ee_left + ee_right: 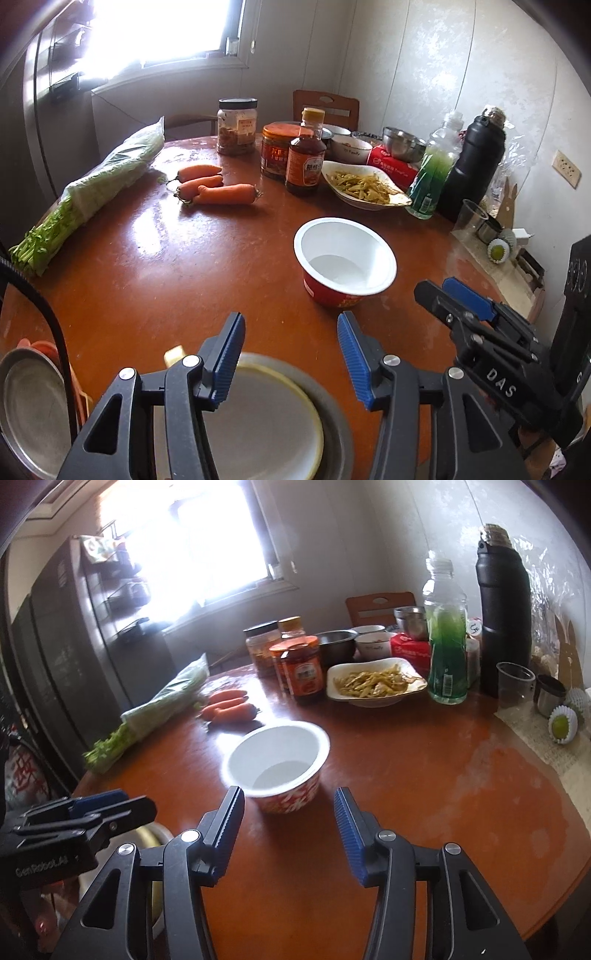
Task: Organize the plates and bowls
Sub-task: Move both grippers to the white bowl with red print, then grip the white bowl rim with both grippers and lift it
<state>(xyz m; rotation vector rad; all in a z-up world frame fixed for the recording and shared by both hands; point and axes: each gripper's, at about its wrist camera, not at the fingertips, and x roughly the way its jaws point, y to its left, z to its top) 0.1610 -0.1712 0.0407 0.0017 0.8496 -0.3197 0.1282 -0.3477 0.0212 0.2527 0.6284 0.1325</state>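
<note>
Both grippers are released and empty: left gripper (291, 354) over a plate (266, 424), right gripper (290, 830) with the bowl (277, 760) at 12 o'clock

The right tongs (289, 834) hang open above the round brown wooden desk (424, 775), with the empty white-lined red paper bowl (277, 764) just beyond their blue-padded fingertips (347, 834).

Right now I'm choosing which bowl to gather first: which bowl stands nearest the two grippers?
The red paper bowl with the white inside, empty and alone mid-table. The steel bowls and the white ceramic bowls sit far back among the jars.
</note>
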